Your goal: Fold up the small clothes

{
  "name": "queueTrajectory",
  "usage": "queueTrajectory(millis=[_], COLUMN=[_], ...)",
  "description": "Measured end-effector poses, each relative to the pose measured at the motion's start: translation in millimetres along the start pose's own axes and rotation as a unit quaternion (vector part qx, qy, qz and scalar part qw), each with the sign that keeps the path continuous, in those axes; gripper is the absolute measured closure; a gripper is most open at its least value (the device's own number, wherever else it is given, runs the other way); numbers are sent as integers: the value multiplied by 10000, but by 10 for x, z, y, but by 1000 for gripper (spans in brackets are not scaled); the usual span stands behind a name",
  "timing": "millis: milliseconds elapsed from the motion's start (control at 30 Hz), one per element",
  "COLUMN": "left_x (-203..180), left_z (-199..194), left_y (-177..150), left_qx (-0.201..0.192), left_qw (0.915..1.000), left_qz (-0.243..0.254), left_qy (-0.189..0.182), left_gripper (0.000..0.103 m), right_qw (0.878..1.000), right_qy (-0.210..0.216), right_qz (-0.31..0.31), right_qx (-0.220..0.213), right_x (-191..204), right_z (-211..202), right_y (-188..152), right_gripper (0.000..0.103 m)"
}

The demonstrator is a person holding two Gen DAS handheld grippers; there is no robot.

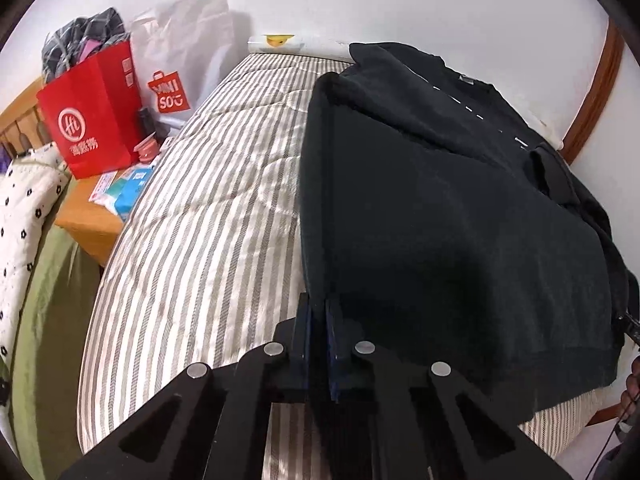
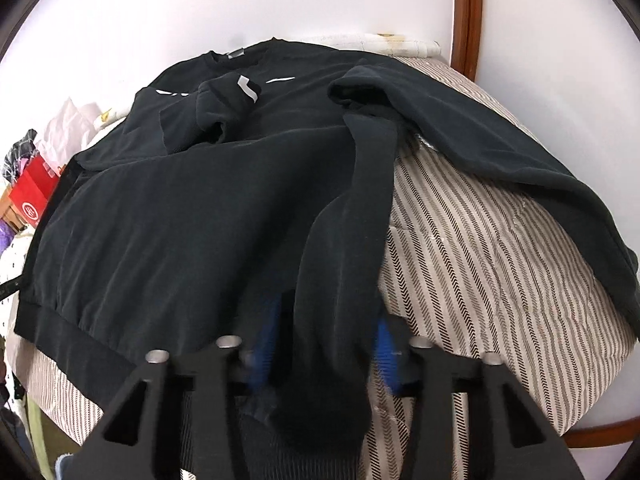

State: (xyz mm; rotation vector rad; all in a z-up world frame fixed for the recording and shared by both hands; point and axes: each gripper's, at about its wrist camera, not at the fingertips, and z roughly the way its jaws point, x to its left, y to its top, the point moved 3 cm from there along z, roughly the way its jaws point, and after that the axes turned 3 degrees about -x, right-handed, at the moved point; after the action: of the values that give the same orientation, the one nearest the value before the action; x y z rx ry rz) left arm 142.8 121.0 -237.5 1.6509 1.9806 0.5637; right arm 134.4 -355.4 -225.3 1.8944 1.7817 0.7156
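Note:
A black sweatshirt [image 1: 440, 208] lies on the striped mattress [image 1: 208, 208]. My left gripper [image 1: 319, 304] is shut on its left hem edge and holds that edge lifted off the bed. In the right wrist view the sweatshirt [image 2: 192, 208] spreads across the bed with one sleeve folded over the chest. My right gripper [image 2: 328, 320] has its blue-padded jaws apart, and a fold of the black fabric hangs between them; the pads look blurred.
A red paper bag [image 1: 92, 120] and a white bag [image 1: 180, 52] stand on a wooden bedside table [image 1: 88, 220] at the left. A dotted blanket [image 1: 24, 216] lies beside it. White wall behind; a wooden frame [image 2: 464, 12] at the right.

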Motion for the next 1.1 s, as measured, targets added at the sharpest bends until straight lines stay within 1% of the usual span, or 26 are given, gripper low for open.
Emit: queueTrajectory(millis=[33, 67, 100, 233, 467, 633, 767, 833, 967, 1067, 1100], left_x=[24, 32, 56, 82, -18, -74, -126, -138, -179, -179, -172], left_z=[-30, -46, -79, -221, -442, -604, -729, -745, -698, -667, -657], left_y=[-27, -41, -72, -194, -426, -603, -762, -807, -830, -800, -779], left_qx=[8, 13, 14, -49, -68, -9, 56, 68, 82, 145, 154], left_qw=[10000, 9999, 9998, 9998, 9999, 9997, 9994, 9993, 9994, 9994, 9995], left_qz=[-81, -127, -183, -180, -56, 20, 86, 116, 308, 275, 256], left_qy=[-46, -74, -98, -68, -112, -236, -344, -338, -168, -150, -130], left_gripper=[97, 97, 97, 97, 97, 97, 97, 97, 97, 94, 94], right_qw=[10000, 10000, 9999, 9995, 9994, 9990, 9988, 9989, 9992, 9983, 9977], right_qy=[-2, 42, 68, 45, 57, 52, 19, -10, -136, -339, -418], right_qz=[-57, -88, -127, -278, -163, -68, -77, -80, -167, -377, -451], right_qx=[15, 18, -11, -139, -316, -431, -480, -461, -344, -278, -302], right_x=[8, 13, 18, 14, -131, -278, -393, -445, -357, -288, -260], right_z=[0, -4, -24, -127, -363, -531, -618, -632, -524, -485, -491], right_y=[4, 8, 8, -3, -26, -17, -12, -38, -58, -60, -35], right_gripper=[86, 88, 93, 96, 96, 96, 96, 96, 96, 94, 90])
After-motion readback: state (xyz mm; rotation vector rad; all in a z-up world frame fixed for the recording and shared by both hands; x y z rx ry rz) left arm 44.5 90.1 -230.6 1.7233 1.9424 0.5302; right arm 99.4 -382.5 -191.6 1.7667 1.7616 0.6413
